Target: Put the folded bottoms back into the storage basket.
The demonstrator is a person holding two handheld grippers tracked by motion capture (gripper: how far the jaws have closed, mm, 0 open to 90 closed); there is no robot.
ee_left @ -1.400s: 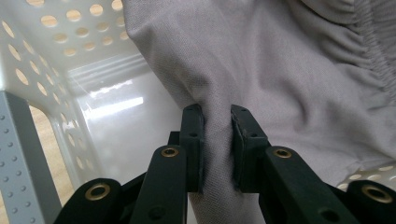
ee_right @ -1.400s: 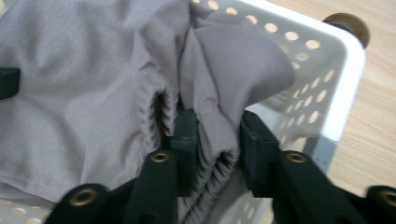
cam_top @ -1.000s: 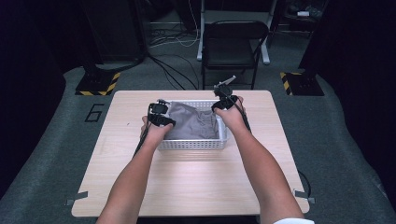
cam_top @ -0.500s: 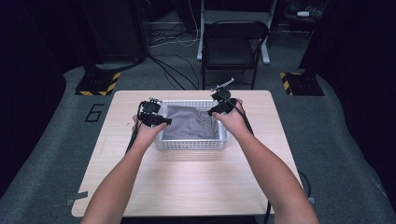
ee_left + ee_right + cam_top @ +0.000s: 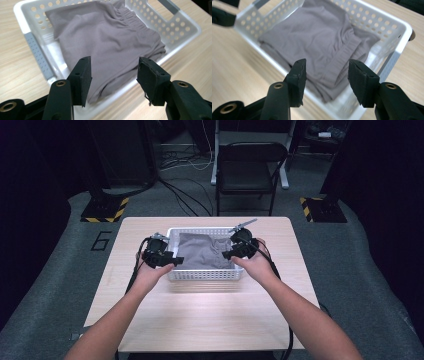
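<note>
Item: grey shorts (image 5: 204, 252), folded, lay inside white perforated basket (image 5: 205, 275), centre frame on wooden table (image 5: 200, 315). L gripper (image 5: 113, 75) and R gripper (image 5: 327, 75) both gaped wide, nothing held, jaws aimed at cloth. Vs. 1 s prior, both had drawn back off the basket toward its ends; garment prob. just deposited or about to be re-grasped.

I count one white basket (image 5: 205, 275) holding one grey garment (image 5: 202, 254), one table (image 5: 200, 315) under it, two grippers, left (image 5: 172, 262) and right (image 5: 227, 253), and one black chair (image 5: 247, 167) beyond.
</note>
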